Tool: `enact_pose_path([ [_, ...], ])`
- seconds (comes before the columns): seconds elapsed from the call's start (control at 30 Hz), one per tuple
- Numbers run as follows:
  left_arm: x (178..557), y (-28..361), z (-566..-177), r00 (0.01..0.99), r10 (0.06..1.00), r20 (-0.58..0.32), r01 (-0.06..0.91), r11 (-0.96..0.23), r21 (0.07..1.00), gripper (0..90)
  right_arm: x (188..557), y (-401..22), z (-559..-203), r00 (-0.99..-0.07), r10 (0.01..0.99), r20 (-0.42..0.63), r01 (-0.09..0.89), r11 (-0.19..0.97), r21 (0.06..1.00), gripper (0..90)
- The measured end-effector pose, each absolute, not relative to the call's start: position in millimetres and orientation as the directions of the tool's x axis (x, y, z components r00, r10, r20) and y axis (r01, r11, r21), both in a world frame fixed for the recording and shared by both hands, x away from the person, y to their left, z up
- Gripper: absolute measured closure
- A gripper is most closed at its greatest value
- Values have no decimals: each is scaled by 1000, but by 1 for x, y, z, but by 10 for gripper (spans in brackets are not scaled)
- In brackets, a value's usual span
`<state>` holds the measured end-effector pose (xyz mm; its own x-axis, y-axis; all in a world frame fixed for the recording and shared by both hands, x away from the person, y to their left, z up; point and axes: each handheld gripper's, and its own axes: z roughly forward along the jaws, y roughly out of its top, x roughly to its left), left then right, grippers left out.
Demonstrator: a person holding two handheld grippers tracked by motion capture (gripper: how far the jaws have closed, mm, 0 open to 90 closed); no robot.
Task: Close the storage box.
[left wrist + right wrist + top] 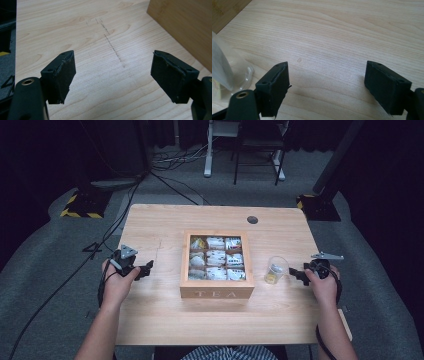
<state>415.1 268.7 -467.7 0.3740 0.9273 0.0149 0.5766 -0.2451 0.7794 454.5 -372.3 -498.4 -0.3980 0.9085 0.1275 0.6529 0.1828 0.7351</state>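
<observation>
Clear glass cup with a yellow teabag inside stands on the pale wooden table, just right of the open wooden tea box. Nearest is the right gripper, immediately right of the cup, jaws spread and empty; the left gripper, also spread and empty, sits across the box.

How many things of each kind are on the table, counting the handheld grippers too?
Wooden tea box: 1
Clear glass cup: 1
Grippers: 2, the left gripper and the right gripper, both with open jaws and nothing between them
Total: 4
</observation>
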Motion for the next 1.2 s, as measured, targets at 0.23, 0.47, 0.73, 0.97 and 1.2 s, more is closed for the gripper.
enact_pose_path([
  [0.23, 420, 269, -481, 360, 933, 21, 592, -246, 767, 208, 455, -370, -502, -418, 903, 98, 630, 210, 748, 190],
  [0.47, 423, 269, -492, 346, 938, 27, 623, -251, 741, 208, 456, -368, -503, -419, 906, 60, 619, 237, 749, 191],
  [0.73, 425, 260, -501, 382, 923, 47, 652, -306, 694, 185, 457, -363, -504, -430, 903, 4, 612, 289, 736, 158],
  [0.97, 428, 262, -504, 366, 930, -28, 680, -246, 691, 158, 457, -364, -504, -432, 902, 4, 613, 290, 735, 155],
  [1.2, 427, 261, -504, 362, 932, -28, 681, -244, 691, 154, 458, -364, -504, -433, 901, 4, 612, 291, 735, 153],
])
